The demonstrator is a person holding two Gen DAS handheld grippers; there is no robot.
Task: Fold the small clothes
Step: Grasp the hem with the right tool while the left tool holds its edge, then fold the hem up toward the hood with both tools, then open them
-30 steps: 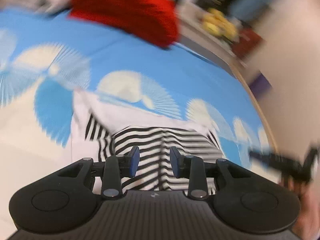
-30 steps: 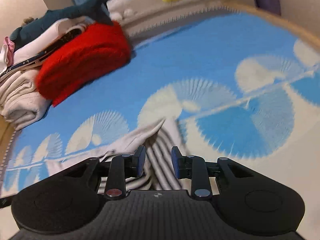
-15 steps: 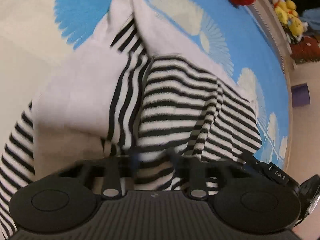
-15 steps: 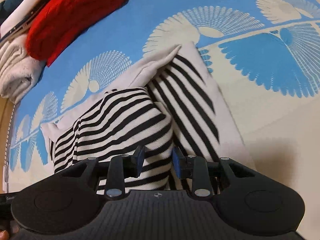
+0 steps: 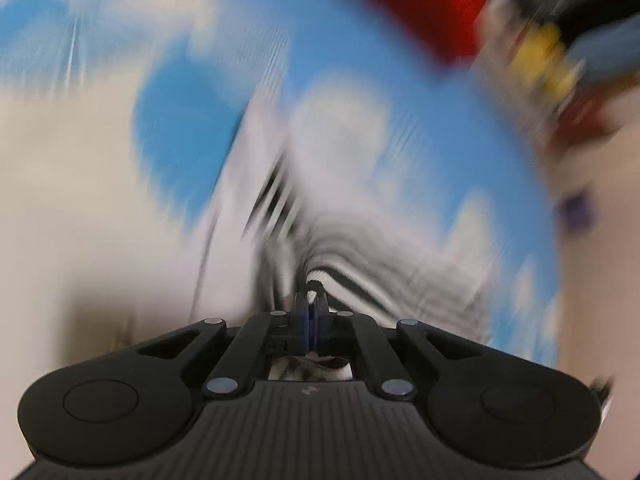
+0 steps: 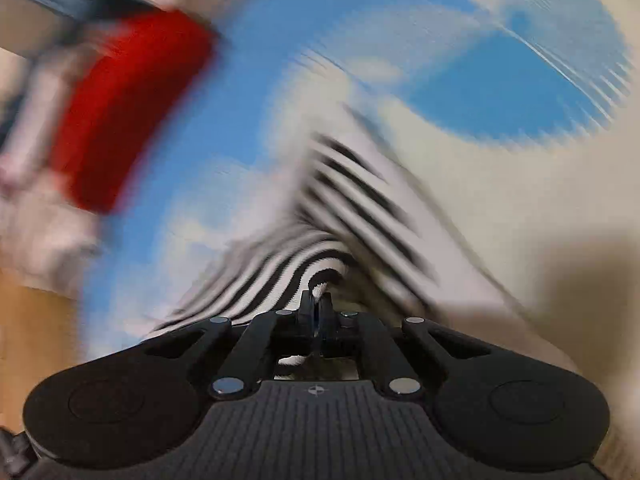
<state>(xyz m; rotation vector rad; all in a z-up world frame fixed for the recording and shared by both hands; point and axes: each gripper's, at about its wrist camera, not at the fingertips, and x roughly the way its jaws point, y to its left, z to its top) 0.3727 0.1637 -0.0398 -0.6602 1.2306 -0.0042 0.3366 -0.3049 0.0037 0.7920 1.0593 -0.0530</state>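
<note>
Since the earlier frames, both sets of jaws have been brought together on cloth that previously lay loose between open fingers, and both views are now heavily smeared by motion. At the left, the black hand-held left gripper (image 5: 313, 312) is seen clamped on a bunched edge of the black-and-white striped knitted garment (image 5: 352, 280), which stretches away from its tips over the blue and cream fan-patterned bed cover (image 5: 400, 92). At the right, the black hand-held right gripper (image 6: 317, 312) has just been closed and is pinched on another striped fold of that garment (image 6: 352, 184), which is drawn up from the cover (image 6: 500, 92). A red folded knit (image 6: 132, 104) is seen well apart, beyond the garment.
</note>
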